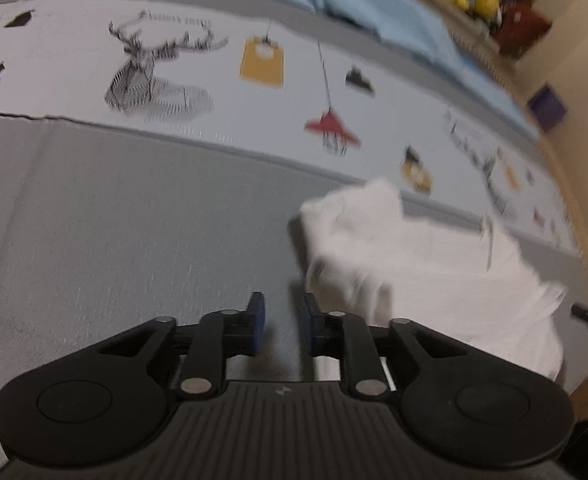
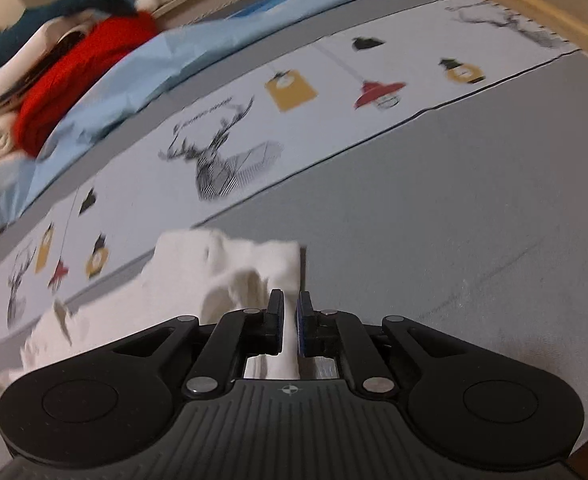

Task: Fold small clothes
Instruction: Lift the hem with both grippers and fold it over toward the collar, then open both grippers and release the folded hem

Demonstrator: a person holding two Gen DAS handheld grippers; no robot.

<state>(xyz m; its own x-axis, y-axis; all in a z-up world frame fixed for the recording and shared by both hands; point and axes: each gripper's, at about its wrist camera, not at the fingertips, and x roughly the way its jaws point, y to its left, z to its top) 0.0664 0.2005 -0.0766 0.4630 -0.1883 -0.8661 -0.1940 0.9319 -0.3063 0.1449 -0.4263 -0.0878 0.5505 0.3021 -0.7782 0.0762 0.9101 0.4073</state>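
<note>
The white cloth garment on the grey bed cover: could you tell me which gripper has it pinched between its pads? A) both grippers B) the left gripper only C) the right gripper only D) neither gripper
C: in the right wrist view the white cloth garment runs up between the nearly closed pads of the right gripper, while the left gripper stands open over the bare grey bed cover.

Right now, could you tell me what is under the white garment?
The white garment lies on the grey sheet, its far corner near the printed band. Whatever is beneath its folds is covered. The right gripper pinches one edge.
</note>
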